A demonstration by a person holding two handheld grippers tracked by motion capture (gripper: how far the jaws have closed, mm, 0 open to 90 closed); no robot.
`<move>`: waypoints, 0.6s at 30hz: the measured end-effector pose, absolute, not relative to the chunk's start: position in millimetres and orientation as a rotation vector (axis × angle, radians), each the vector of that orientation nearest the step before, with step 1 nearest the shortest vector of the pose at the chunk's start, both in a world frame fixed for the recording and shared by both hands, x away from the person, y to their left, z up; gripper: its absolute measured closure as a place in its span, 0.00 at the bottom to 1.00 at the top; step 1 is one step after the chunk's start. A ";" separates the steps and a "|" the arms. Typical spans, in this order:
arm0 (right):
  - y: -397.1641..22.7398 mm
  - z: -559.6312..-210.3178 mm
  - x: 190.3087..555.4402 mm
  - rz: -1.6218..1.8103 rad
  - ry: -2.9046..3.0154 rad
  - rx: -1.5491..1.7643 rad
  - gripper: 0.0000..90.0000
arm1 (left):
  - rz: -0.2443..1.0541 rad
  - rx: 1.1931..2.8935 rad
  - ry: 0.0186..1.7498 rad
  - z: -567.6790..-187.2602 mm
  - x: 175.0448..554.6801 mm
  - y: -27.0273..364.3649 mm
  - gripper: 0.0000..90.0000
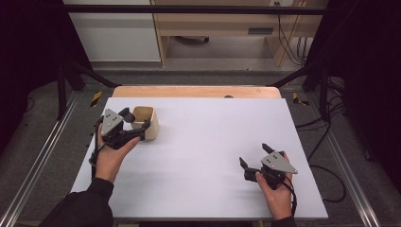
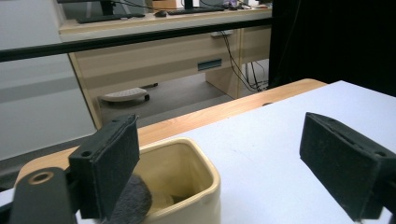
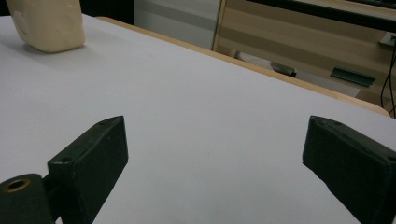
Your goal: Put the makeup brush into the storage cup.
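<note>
- One cream cup (image 1: 145,122), square-mouthed with rounded corners, stands upright at about ten o'clock on the white table (image 1: 203,142), near the far left corner.
- In the left gripper view a grey fuzzy object (image 2: 133,200) lies inside the cup (image 2: 187,182), low against the near wall; what it is cannot be told.
- The left gripper (image 1: 137,119) is at the cup, jaws spread wide: in the high view one jaw sits at the cup's left rim and the other along its near side. In the left gripper view the left pad stands over the cup's near rim, while the other pad hangs over bare table at three o'clock from the cup.
- The left hand (image 1: 113,153) grips the gripper body from behind, forearm in a dark sleeve (image 1: 82,208) reaching in from seven o'clock.
- The right gripper (image 1: 254,156) is at about four o'clock on the table, well apart from the cup, jaws wide and with nothing between them, pointing toward eleven o'clock.
- The right hand (image 1: 276,189) holds it from below, entering at five o'clock.
- In the right gripper view the cup (image 3: 46,23) stands far off at eleven o'clock, with bare table between the pads.
- Count: one cup, two grippers, two hands.
</note>
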State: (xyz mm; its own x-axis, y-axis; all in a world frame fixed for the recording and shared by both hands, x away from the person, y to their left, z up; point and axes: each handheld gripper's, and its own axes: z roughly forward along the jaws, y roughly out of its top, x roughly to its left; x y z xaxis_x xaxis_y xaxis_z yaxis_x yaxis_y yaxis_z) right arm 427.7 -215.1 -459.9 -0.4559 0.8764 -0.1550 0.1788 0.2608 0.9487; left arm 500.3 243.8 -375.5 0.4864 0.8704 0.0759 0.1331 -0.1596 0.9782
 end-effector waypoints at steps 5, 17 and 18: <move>-215.3 -459.9 427.7 1.235 1.815 0.967 0.07 | 0.804 1.638 0.846 -373.3 497.5 235.3 0.09; -216.6 -459.1 427.7 1.238 1.804 0.972 0.06 | 0.767 1.667 0.784 -370.0 495.1 217.0 0.05; -216.8 -459.1 427.7 1.237 1.804 0.970 0.06 | 0.765 1.667 0.782 -369.7 494.9 215.5 0.05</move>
State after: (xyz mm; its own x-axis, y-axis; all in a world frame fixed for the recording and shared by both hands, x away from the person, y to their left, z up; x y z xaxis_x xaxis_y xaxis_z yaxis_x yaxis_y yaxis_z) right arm 427.7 -216.8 -459.1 -0.4481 0.8813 -0.1500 0.1776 0.2522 0.9512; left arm 494.9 215.5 -369.7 0.5752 0.8125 0.0946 0.1127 -0.1933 0.9746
